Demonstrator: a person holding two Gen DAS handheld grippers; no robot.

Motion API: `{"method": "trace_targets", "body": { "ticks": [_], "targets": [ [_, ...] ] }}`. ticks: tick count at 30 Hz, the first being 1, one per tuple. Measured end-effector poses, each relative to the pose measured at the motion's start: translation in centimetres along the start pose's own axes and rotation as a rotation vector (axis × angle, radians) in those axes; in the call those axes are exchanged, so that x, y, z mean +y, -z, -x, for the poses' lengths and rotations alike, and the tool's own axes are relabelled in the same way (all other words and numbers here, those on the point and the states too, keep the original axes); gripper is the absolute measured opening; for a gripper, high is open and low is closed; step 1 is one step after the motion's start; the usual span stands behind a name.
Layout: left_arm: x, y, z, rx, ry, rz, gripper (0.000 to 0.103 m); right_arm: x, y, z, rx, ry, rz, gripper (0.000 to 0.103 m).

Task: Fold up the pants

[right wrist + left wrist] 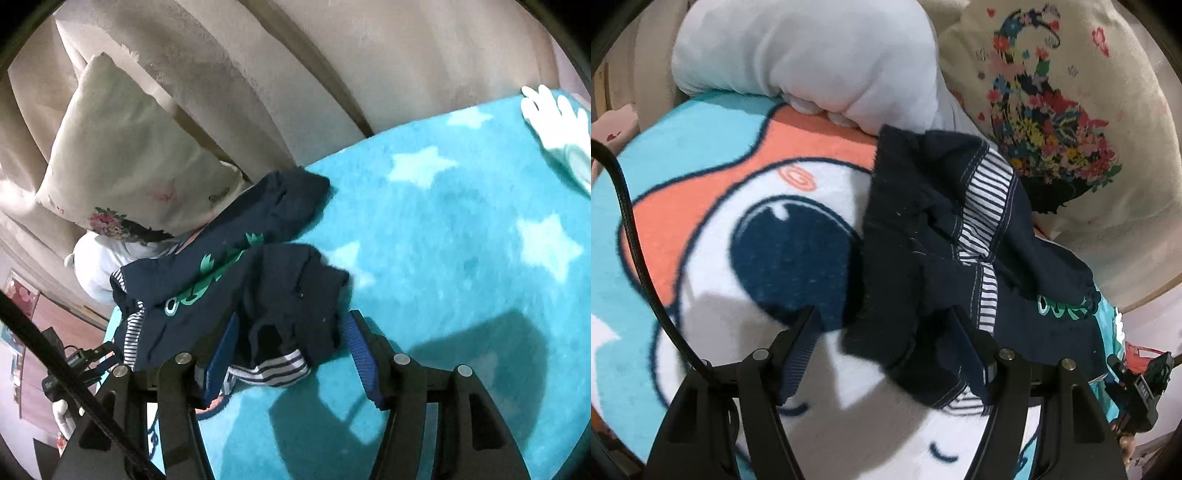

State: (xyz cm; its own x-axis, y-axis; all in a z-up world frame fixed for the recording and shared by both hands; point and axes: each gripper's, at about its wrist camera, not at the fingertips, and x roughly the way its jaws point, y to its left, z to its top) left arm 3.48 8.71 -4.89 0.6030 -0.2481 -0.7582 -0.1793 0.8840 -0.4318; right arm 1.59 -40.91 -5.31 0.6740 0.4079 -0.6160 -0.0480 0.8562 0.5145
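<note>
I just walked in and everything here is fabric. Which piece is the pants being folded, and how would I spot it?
Start at the turquoise cartoon blanket spread over the beige sofa. At its edge beside the flowered cushion lies the pants, a small crumpled bundle. It alone is dark navy, with striped trim and a green print.

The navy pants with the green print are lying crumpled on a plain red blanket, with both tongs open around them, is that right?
Not quite. The blanket is turquoise with pale stars, not plain red, as the right wrist view shows. The rest holds: the navy pants lie crumpled on it, with the right tongs and left tongs open around them.
</note>
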Motion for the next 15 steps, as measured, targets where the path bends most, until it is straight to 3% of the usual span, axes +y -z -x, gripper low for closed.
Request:
{"method": "trace_targets", "body": {
  "ticks": [2,6,7,8,9,10,11,15],
  "targets": [
    [-0.5,-0.1,-1.3,0.021,0.006,0.001,0.073,0.5,0.3,-1.0,0.009,-0.003,-0.004,0.067],
    [-2.3,-0.1,-2.5,-0.026,-0.055,-0.053,0.076,2.5,0.6,-2.9,-0.04,0.053,0.052,0.07],
    [-3.0,0.0,-2.8,-0.023,-0.071,-0.085,0.061,3.1,0.5,-3.3,-0.051,0.072,0.075,0.071],
    [-3.5,0.1,-3.0,-0.02,-0.096,-0.114,0.033,3.5,0.5,-3.6,-0.048,0.077,0.086,0.065],
    [-3.9,0.2,-3.1,-0.009,-0.11,-0.133,0.028,4.1,0.5,-4.0,-0.034,0.072,0.11,0.053],
    [-4.0,0.2,-3.1,0.006,-0.093,-0.13,0.025,4.1,0.4,-4.5,-0.007,0.052,0.11,0.018],
    [-3.9,0.1,-2.7,0.008,-0.079,-0.123,0.022,4.1,0.4,-4.9,0.032,0.017,0.092,0.015],
    [-2.9,0.1,-0.5,0.007,-0.021,-0.092,0.02,3.8,0.4,-2.9,-0.006,-0.015,0.086,0.014]
  ]
}}
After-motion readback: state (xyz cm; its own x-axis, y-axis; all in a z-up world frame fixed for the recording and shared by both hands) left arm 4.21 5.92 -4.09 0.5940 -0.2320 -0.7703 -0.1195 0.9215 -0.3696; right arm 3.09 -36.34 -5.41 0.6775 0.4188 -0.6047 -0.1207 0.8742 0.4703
